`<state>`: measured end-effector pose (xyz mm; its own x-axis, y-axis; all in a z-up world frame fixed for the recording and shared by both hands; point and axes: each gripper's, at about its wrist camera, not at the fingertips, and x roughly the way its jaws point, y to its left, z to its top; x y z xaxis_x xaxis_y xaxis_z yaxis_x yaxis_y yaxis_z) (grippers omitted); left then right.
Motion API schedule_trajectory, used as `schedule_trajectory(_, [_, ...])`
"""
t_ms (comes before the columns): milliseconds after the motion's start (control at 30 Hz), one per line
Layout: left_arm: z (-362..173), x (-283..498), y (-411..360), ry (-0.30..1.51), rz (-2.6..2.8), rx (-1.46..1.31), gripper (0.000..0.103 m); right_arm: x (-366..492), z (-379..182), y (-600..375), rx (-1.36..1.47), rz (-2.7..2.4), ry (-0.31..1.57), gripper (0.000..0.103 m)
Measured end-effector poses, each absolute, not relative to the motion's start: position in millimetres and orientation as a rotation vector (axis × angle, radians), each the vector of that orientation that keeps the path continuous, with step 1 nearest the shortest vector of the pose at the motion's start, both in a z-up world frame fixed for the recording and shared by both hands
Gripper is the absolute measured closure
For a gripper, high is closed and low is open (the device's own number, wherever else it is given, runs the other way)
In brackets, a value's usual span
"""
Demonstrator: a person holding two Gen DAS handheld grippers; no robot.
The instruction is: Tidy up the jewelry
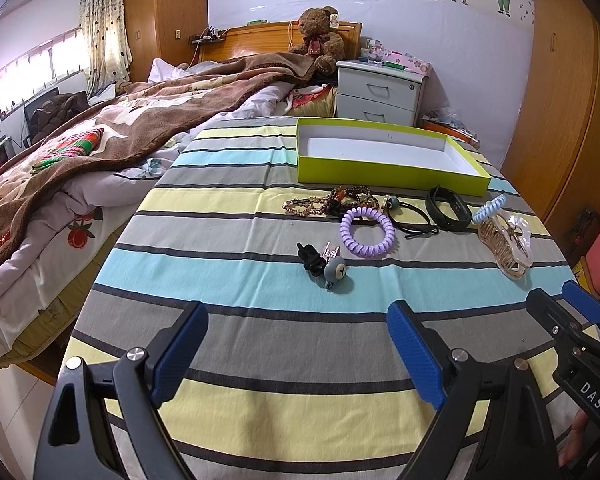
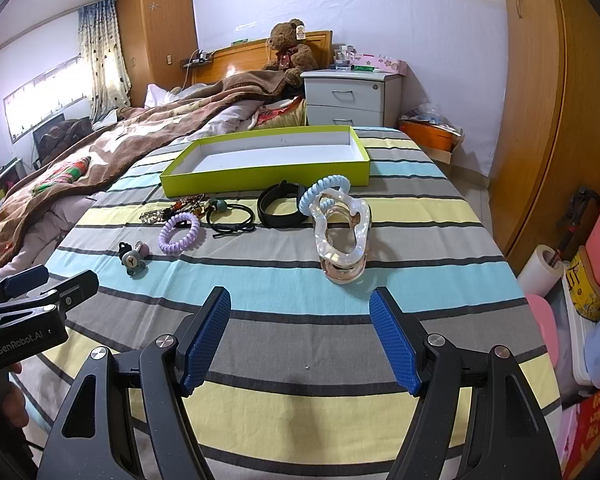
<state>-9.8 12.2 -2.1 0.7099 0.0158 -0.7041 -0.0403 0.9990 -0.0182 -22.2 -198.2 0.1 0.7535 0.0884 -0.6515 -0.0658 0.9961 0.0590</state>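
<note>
A lime-green box (image 1: 384,172) (image 2: 260,178) with a white inside lies empty at the far side of the striped tablecloth. In front of it lie bead bracelets (image 1: 332,200) (image 2: 180,206), a purple coil hair tie (image 1: 367,232) (image 2: 179,233), a black hair tie (image 1: 410,218) (image 2: 232,216), a black wristband (image 1: 448,208) (image 2: 282,208), a light-blue coil tie (image 1: 489,208) (image 2: 325,191), a clear hair claw (image 1: 506,246) (image 2: 342,236) and a grey charm clip (image 1: 332,270) (image 2: 133,260). My left gripper (image 1: 298,330) and right gripper (image 2: 300,314) hover open near the front, nothing between their fingers.
The table (image 1: 260,360) stands beside a bed with a brown blanket (image 1: 140,120) on the left. A white nightstand (image 1: 380,92) and teddy bear (image 1: 320,40) are behind. Wooden wardrobes (image 2: 548,120) and storage clutter (image 2: 592,280) line the right. The right gripper's body (image 1: 572,332) shows beside the left.
</note>
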Motion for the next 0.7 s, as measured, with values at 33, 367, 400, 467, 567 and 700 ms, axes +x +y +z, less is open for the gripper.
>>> schedule_trajectory(33, [-2,-10,12,0.782,0.031,-0.031,0.011,-22,0,-198,0.032,0.083,0.711,0.031])
schedule_trajectory(367, [-4,-12,13,0.789,0.035,-0.035,0.011,-20,0,-201,0.04,0.081,0.712,0.031])
schedule_trajectory(400, [-4,-11,12,0.79,0.036,-0.036,0.011,-20,0,-201,0.042,0.082,0.713,0.031])
schedule_trajectory(467, [-4,-10,11,0.793,0.035,-0.032,0.011,-19,1,-202,0.041,0.079,0.712,0.031])
schedule_trajectory(567, [-3,-7,8,0.799,0.034,-0.024,0.011,-18,3,-208,0.049,0.07,0.707,0.031])
schedule_trajectory(700, [-7,-1,9,0.829,0.016,-0.032,0.011,-13,7,-222,0.072,0.038,0.694,0.031])
